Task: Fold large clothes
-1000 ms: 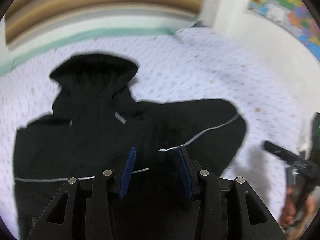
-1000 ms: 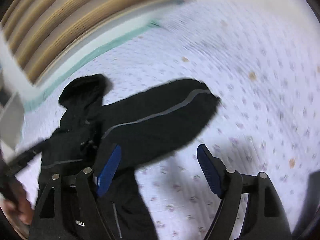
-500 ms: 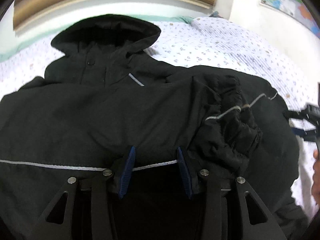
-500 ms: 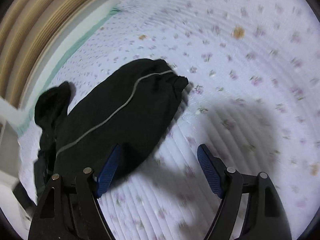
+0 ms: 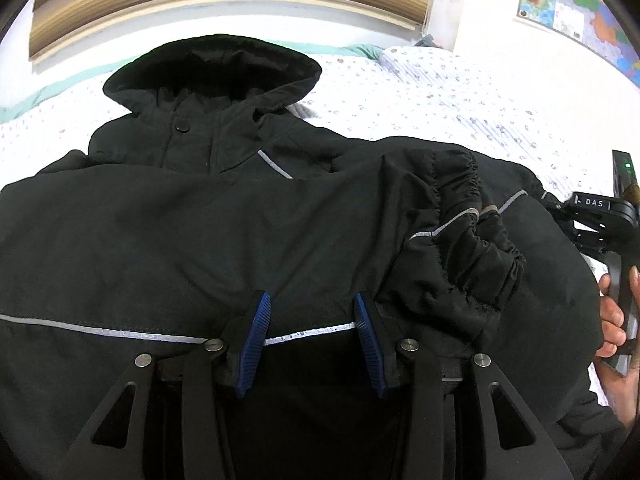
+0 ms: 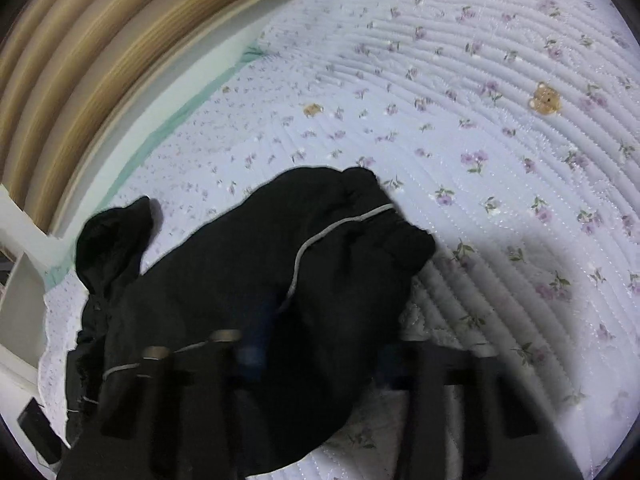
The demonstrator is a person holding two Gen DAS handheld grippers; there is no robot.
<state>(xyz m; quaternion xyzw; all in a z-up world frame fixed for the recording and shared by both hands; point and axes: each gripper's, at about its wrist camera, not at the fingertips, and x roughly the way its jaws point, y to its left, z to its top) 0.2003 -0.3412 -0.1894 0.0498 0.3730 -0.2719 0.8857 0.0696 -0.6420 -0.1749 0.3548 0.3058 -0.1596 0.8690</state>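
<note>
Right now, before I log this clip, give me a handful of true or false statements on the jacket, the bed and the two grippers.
1. The jacket is black with thin reflective piping. True.
2. The jacket lies on a bare wooden floor. False: it lies on a quilted bedspread printed with small flowers.
3. The hood lies at the far end of the jacket, away from the left gripper. True.
4. The left gripper is empty. False: black jacket fabric with a piping line sits between its blue pads.
5. A sleeve cuff is folded onto the jacket body. True.
6. The right gripper hangs over bare bedspread. False: its blurred fingers are at the jacket sleeve.
</note>
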